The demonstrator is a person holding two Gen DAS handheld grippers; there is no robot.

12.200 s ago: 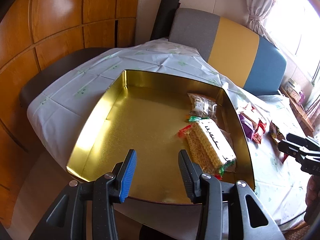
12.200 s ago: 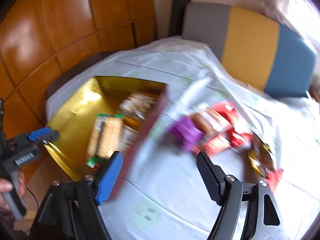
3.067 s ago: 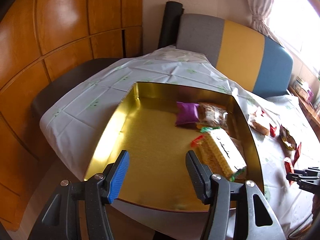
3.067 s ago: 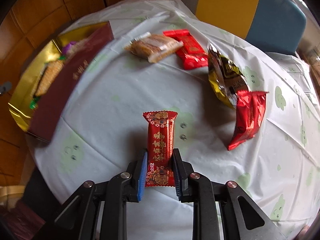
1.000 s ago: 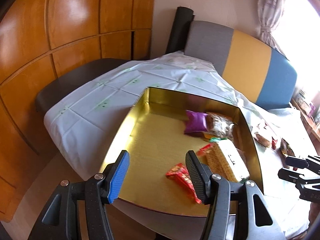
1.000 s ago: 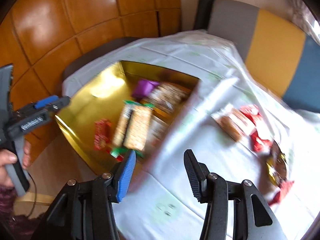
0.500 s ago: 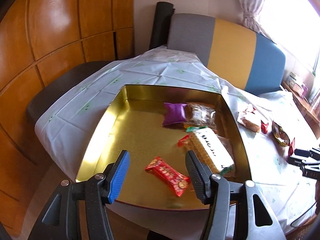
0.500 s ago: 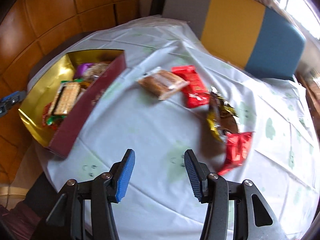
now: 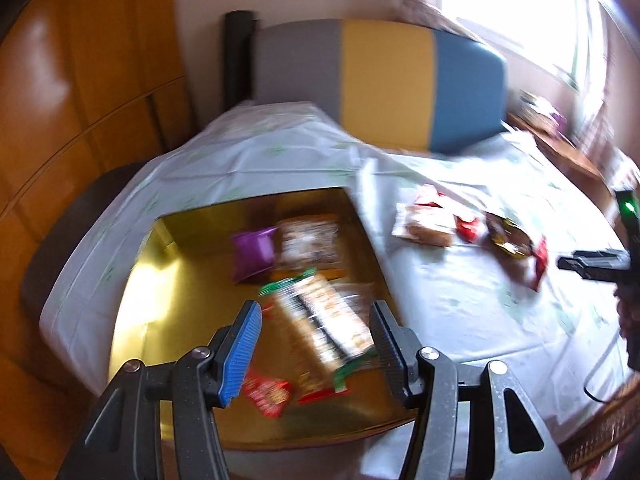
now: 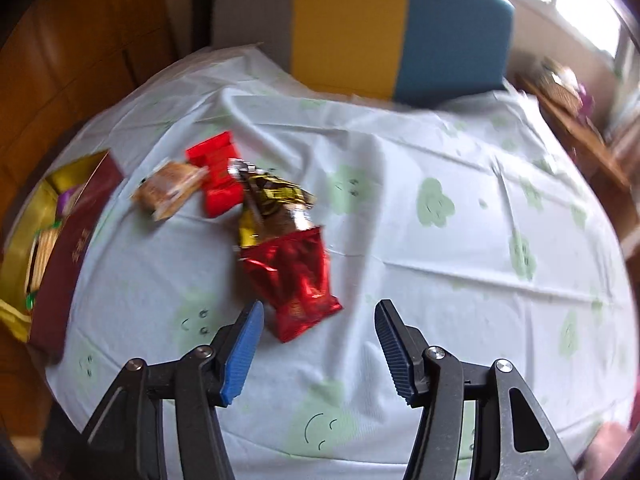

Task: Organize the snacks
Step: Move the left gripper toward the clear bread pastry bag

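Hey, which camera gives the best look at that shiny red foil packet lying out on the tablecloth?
The right wrist view: the shiny red foil packet lies whole and close, just ahead of the open right gripper. In the left wrist view it is only a small blurred red sliver at the far right, beside the dark gold bag.

Round table (image 10: 400, 240) covered by a white tablecloth (image 10: 460, 152) printed with green smiley blobs; gold tin box (image 9: 168, 320) at 9 o'clock in the right wrist view, maroon outer wall facing the cloth; loose on the cloth toward 10 o'clock: biscuit pack (image 10: 170, 186), red packet (image 10: 218, 174), gold-and-brown bag (image 10: 272, 208); red foil bag (image 10: 294, 280) near centre, touching the gold-and-brown bag.
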